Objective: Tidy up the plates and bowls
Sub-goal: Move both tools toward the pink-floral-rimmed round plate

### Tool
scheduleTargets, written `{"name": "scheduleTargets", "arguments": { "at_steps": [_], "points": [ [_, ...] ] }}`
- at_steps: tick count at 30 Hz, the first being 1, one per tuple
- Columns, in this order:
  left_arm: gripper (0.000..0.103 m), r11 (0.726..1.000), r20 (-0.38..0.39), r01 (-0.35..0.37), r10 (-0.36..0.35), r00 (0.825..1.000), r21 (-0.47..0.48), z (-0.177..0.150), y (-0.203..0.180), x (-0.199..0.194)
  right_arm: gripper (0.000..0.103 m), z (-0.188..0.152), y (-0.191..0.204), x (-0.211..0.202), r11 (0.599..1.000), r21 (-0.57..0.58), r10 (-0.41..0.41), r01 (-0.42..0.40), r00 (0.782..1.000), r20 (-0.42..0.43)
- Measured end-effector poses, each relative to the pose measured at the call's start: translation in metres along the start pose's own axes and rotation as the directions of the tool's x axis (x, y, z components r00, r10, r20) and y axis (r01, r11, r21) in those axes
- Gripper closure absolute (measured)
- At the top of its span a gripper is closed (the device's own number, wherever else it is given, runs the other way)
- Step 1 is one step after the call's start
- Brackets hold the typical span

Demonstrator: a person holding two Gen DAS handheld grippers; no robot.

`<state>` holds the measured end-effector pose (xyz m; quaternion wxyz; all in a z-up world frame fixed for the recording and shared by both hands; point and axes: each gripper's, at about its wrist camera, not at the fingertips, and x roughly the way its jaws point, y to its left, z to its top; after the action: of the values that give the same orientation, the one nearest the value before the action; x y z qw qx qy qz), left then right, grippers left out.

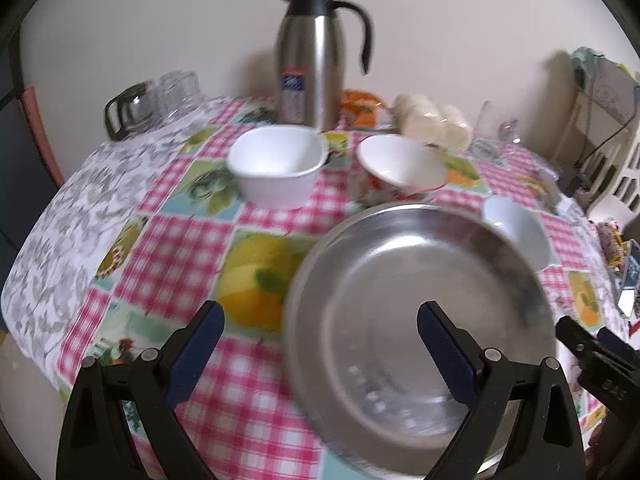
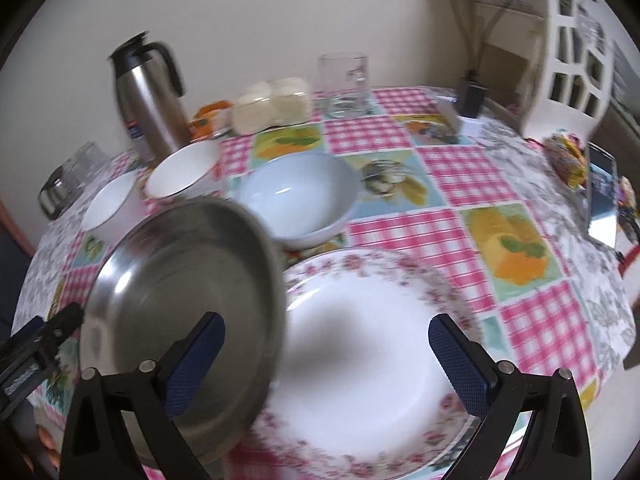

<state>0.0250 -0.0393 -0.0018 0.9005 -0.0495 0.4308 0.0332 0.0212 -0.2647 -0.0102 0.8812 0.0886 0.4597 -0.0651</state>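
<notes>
Left gripper [image 1: 320, 328] jaws wide, holding nothing; steel plate [image 1: 420, 312] beneath right finger. Right gripper [image 2: 326, 340] wide, empty, above floral plate [image 2: 360, 352]. Checked tablecloth [image 1: 172, 248], cream wall beyond.

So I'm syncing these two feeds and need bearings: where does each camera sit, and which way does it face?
Left wrist: on the left gripper, angled down at the table; the steel plate lies under its open fingers; the right gripper shows at the right edge.
Right wrist: on the right gripper, angled down over the floral plate; its fingers stand open; the left gripper shows at the left edge.
Shared: steel plate, flask, three bowls, checked cloth.
</notes>
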Motion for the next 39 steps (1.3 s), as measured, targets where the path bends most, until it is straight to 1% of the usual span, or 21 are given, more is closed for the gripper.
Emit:
{"name": "scheduleTargets", "arguments": {
  "at_steps": [3, 5, 7, 10, 12, 13, 15, 17, 20, 23, 26, 28, 31, 36, 39],
  "points": [
    [0.005, 0.999, 0.033, 0.031, -0.032, 0.999, 0.038, 0.006, -0.017, -0.005, 0.000, 0.003, -0.019, 0.002, 0.998, 0.049, -0.037, 0.037, 0.999, -0.008],
    [0.001, 0.997, 0.055, 0.043, -0.047, 0.997, 0.071, 0.008, -0.031, -0.008, 0.000, 0.004, -0.032, 0.005, 0.995, 0.086, -0.047, 0.049, 0.999, -0.024],
    [0.000, 0.992, 0.078, 0.082, -0.090, 0.993, 0.099, 0.010, -0.046, -0.012, 0.000, 0.005, -0.046, 0.008, 0.991, 0.123, -0.053, 0.057, 0.998, -0.036],
    [0.000, 0.982, 0.088, 0.141, -0.153, 0.984, 0.126, 0.013, -0.064, -0.014, 0.000, 0.004, -0.066, 0.011, 0.980, 0.186, -0.058, 0.067, 0.997, -0.053],
    [0.000, 0.972, 0.097, 0.170, -0.187, 0.978, 0.161, 0.014, -0.079, -0.015, 0.000, 0.004, -0.080, 0.012, 0.971, 0.228, -0.057, 0.069, 0.997, -0.059],
    [0.000, 0.967, 0.096, 0.182, -0.201, 0.975, 0.180, 0.013, -0.087, -0.015, 0.000, 0.003, -0.085, 0.012, 0.967, 0.245, -0.057, 0.070, 0.997, -0.059],
    [0.000, 0.956, 0.069, 0.206, -0.224, 0.972, 0.207, 0.012, -0.102, -0.010, 0.000, 0.003, -0.096, 0.014, 0.959, 0.275, -0.057, 0.072, 0.996, -0.062],
    [0.000, 0.953, 0.042, 0.218, -0.232, 0.972, 0.211, 0.011, -0.114, -0.005, 0.000, 0.003, -0.105, 0.015, 0.952, 0.297, -0.060, 0.077, 0.996, -0.064],
    [0.000, 0.948, 0.004, 0.249, -0.255, 0.967, 0.200, 0.010, -0.127, 0.004, 0.000, 0.000, -0.118, 0.019, 0.939, 0.331, -0.076, 0.098, 0.994, -0.081],
    [0.000, 0.948, -0.012, 0.251, -0.254, 0.967, 0.194, 0.011, -0.138, 0.011, 0.000, -0.002, -0.130, 0.024, 0.930, 0.353, -0.071, 0.102, 0.992, -0.099],
    [0.000, 0.944, -0.018, 0.275, -0.277, 0.961, 0.181, 0.010, -0.147, 0.016, 0.000, -0.004, -0.138, 0.028, 0.926, 0.370, -0.045, 0.080, 0.994, -0.102],
    [0.000, 0.940, -0.018, 0.282, -0.284, 0.959, 0.191, 0.006, -0.153, 0.016, 0.000, -0.004, -0.142, 0.032, 0.924, 0.374, -0.050, 0.086, 0.993, -0.104],
    [0.000, 0.933, -0.043, 0.287, -0.285, 0.958, 0.215, 0.001, -0.160, 0.019, 0.000, -0.007, -0.144, 0.039, 0.927, 0.361, -0.063, 0.106, 0.990, -0.128],
    [0.000, 0.943, -0.105, 0.263, -0.246, 0.964, 0.205, 0.000, -0.158, 0.024, 0.000, -0.011, -0.141, 0.051, 0.940, 0.323, -0.057, 0.106, 0.986, -0.157],
    [0.000, 0.947, -0.119, 0.258, -0.238, 0.964, 0.194, 0.001, -0.152, 0.026, 0.001, -0.014, -0.136, 0.054, 0.947, 0.291, -0.088, 0.137, 0.980, -0.177]
  ]
}}
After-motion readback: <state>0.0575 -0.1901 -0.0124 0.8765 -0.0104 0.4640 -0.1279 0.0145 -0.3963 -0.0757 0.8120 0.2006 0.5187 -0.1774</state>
